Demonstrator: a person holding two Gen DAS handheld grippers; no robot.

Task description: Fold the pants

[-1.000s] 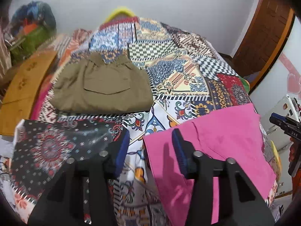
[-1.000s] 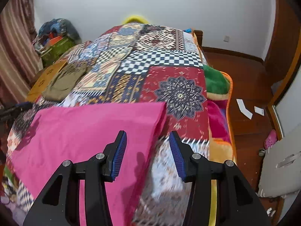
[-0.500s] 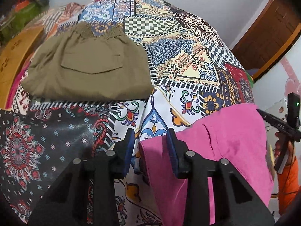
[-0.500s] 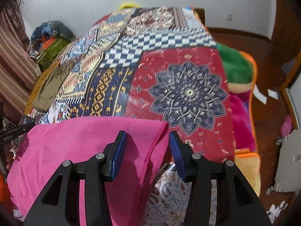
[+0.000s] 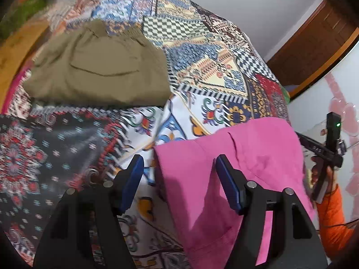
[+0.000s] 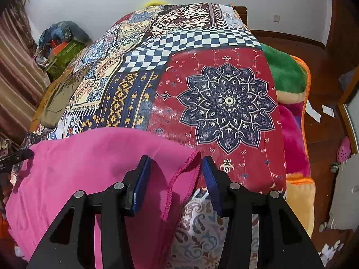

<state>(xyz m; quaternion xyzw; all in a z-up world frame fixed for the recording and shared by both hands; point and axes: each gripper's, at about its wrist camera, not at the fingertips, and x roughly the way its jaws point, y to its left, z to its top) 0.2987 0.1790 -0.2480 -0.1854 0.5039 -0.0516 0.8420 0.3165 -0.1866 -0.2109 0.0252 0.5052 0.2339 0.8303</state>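
Lying across the near end of the bed (image 6: 224, 94), the pink pants (image 5: 246, 157) sit flat on the patchwork cover, filling the 5 o'clock part of the left wrist view and the 8 o'clock part of the right wrist view.

The left tongs (image 5: 178, 174) have just been opening and now stand apart. One corner of the pants lies between the blue pads (image 5: 134, 179), nearer the pad at 3 o'clock, and neither pad presses on the cloth. The pad at 9 o'clock hangs over bare cover.

The right tongs (image 6: 175, 179) stand partly apart, straddling the other corner of the pants, where a stitched hem curls up in a loop. The hem comes close to the pad at 3 o'clock; whether it touches cannot be told. The pad at 9 o'clock rests over the pink cloth without clamping it.

Olive shorts (image 5: 98, 67) lie folded at 11 o'clock in the left wrist view, well apart from the pants, with the pocket side up. In the right wrist view they show as a thin strip at 9 o'clock, by the bed's far edge.

A green and pink blanket (image 6: 289, 76) hangs off the bed at 3 o'clock in the right wrist view. An orange sleeve (image 5: 332, 215) shows at 4 o'clock in the left wrist view, beside the handle of the other tongs.
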